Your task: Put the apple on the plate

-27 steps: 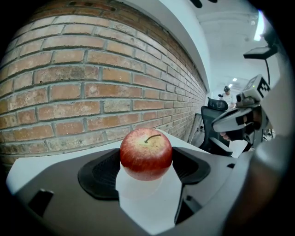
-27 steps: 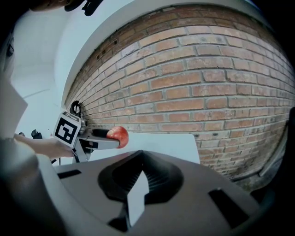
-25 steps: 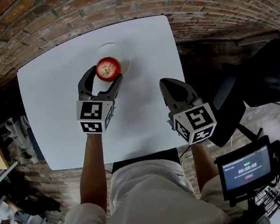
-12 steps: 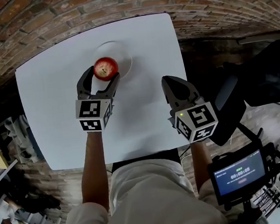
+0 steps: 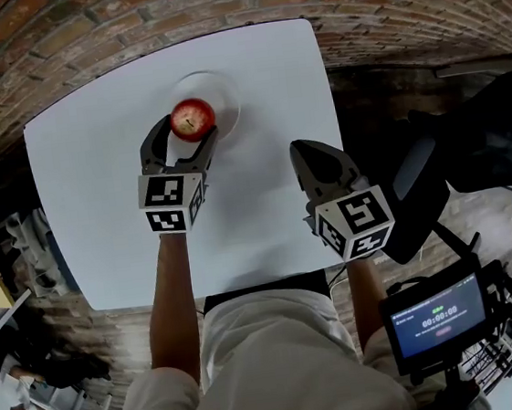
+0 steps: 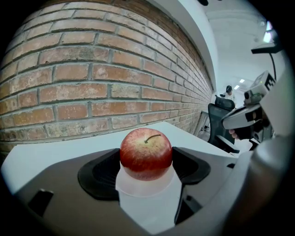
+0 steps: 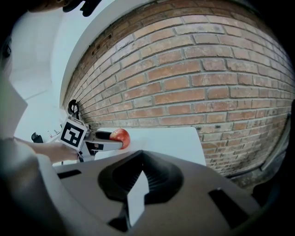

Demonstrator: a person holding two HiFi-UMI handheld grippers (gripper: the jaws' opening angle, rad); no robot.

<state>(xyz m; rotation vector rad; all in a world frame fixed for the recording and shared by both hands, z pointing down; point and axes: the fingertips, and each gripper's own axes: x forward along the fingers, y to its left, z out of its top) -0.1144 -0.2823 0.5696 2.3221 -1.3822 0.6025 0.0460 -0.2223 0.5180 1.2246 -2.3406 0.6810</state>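
1. The left gripper (image 5: pixel 183 148), arm stretched forward, gripped the apple (image 5: pixel 193 117) at upper centre of the frame, over the white plate (image 5: pixel 226 98) on the counter (image 5: pixel 96 172).
2. The right gripper (image 5: pixel 303 151) hung lower right, jaws together, empty.

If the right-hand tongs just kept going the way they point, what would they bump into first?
Probably nothing close: the right tongs point over bare table toward the brick wall; the apple sits off left.
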